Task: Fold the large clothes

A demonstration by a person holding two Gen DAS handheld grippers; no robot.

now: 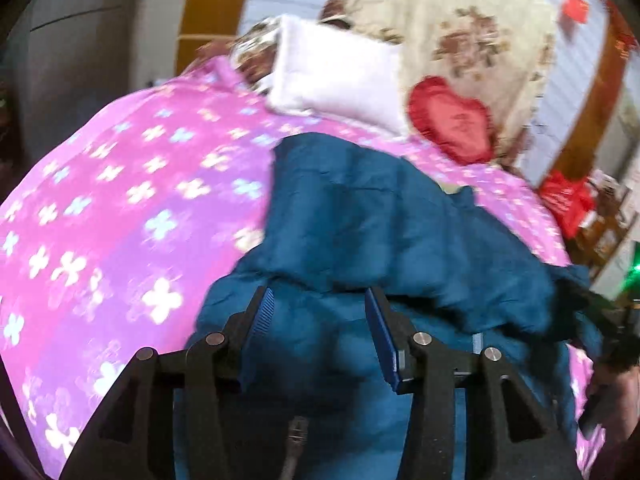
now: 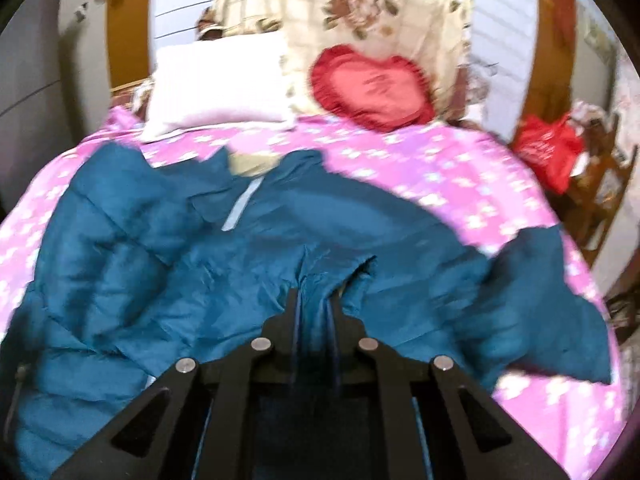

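A: Where is the jacket [image 2: 168, 272]?

B: The blue padded jacket lies crumpled on the bed, on the pink flowered bedspread [image 1: 100, 208]. It covers the middle and near part of the bed, and one piece reaches toward the bed's right edge.

A: What about the right gripper [image 2: 316, 308]?

B: Its jaws are nearly together and pinch a ridge of the jacket's cloth; folds run away from the tips.

A: And the left gripper [image 1: 320, 312]?

B: Its jaws stand apart. A bulge of jacket cloth sits between the blue pads [image 1: 382, 332], but I cannot tell whether they press on it.

A: What lies at the head of the bed?

B: A white pillow [image 2: 220, 84] toward the left corner, and a red heart cushion [image 2: 372, 88] just beside it, leaning on a cream flowered cushion [image 2: 360, 8]. All are well apart from the jacket, though its collar points toward them.

A: Anything off the bed?

B: A red plastic bag [image 2: 548, 148] beyond the right edge, near a wooden chair [image 2: 600, 196]
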